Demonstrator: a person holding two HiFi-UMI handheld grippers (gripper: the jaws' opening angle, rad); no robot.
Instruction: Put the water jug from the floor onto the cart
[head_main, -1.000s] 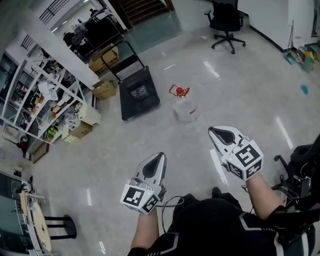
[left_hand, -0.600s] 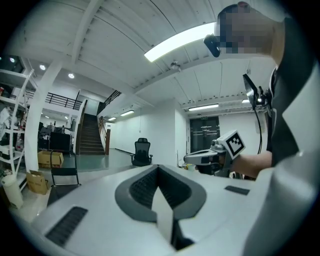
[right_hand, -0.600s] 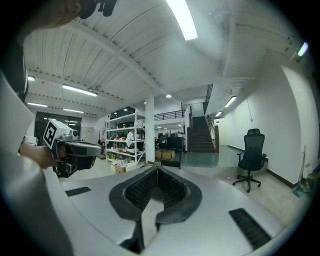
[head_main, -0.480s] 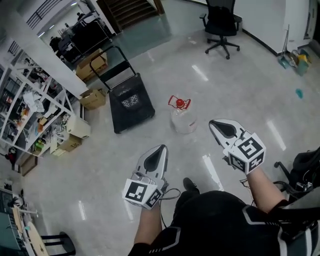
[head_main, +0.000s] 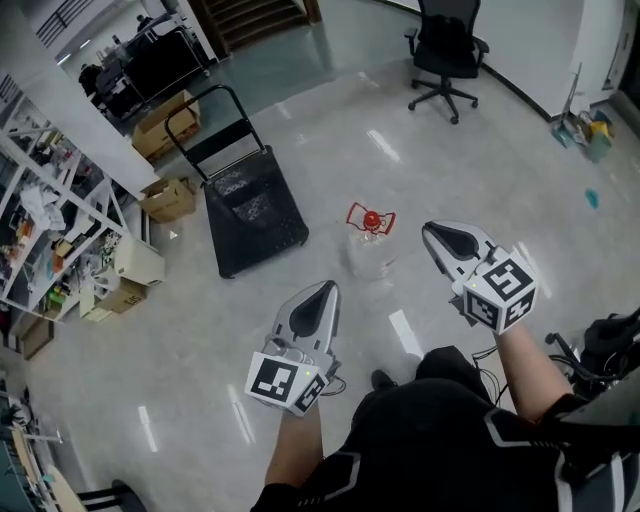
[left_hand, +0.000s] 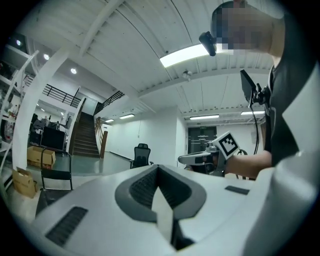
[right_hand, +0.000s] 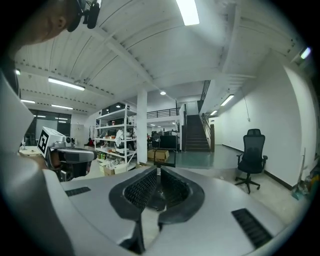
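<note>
Water jug (head_main: 371, 245) stands on the floor (head_main: 420, 150) right of the cart (head_main: 250, 210); my left gripper (head_main: 324, 290) and right gripper (head_main: 433, 233) hover near it, jaws together, empty.

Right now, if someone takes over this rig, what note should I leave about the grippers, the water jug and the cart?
Left gripper: shut, empty.
Right gripper: shut, empty.
Water jug: upright on the floor ahead of both grippers, beside the cart and apart from it.
Done: nothing, jug not yet gripped.
Left to do: grip the jug, lift it, set it on the cart.
</note>
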